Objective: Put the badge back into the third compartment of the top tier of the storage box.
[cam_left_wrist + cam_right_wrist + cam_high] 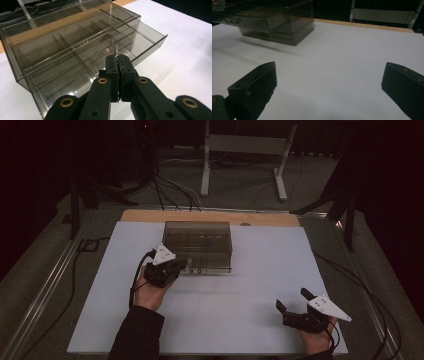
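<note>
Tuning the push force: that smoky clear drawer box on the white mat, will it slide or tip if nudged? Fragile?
The drawer box looks like thin rigid plastic with mostly bare compartments, so probably light and apt to slide on the smooth white mat. It is low and wide, so tipping seems unlikely. The upper drawer stands pulled out; its thin walls could crack if knocked.

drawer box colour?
Smoky grey-brown, see-through plastic drawer box; clearest in the left gripper view.
</note>
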Tool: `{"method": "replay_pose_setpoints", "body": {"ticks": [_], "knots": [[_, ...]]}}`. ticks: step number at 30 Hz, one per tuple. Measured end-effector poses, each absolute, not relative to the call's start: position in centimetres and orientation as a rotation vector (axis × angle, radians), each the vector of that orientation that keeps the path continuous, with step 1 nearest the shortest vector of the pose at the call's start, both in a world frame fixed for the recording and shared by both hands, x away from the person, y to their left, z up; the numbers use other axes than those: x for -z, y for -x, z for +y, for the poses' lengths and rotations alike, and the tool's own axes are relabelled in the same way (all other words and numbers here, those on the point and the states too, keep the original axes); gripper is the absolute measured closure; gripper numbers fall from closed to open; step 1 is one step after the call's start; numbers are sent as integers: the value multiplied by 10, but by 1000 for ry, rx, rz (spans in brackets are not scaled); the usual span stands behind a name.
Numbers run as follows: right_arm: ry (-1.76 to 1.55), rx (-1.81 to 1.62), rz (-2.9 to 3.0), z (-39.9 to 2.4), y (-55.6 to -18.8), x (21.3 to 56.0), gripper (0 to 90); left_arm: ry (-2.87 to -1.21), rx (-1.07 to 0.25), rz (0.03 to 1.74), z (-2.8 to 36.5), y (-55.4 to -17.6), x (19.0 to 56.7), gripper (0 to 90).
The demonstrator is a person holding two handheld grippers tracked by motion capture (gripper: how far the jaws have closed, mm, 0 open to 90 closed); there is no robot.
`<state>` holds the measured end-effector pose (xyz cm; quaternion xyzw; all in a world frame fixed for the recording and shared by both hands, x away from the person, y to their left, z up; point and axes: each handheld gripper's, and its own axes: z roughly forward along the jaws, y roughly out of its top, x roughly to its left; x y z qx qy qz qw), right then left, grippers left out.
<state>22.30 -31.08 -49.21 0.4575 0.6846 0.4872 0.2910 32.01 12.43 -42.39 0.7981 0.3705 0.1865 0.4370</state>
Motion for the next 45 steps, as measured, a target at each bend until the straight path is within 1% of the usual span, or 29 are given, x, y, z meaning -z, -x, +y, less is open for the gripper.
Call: {"method": "replay_pose_setpoints", "body": {"ticks": [45], "knots": [[-1217,-1299,1828,-310,-223,492,2,-1987,-459,871,90,-337,421,893]]}}
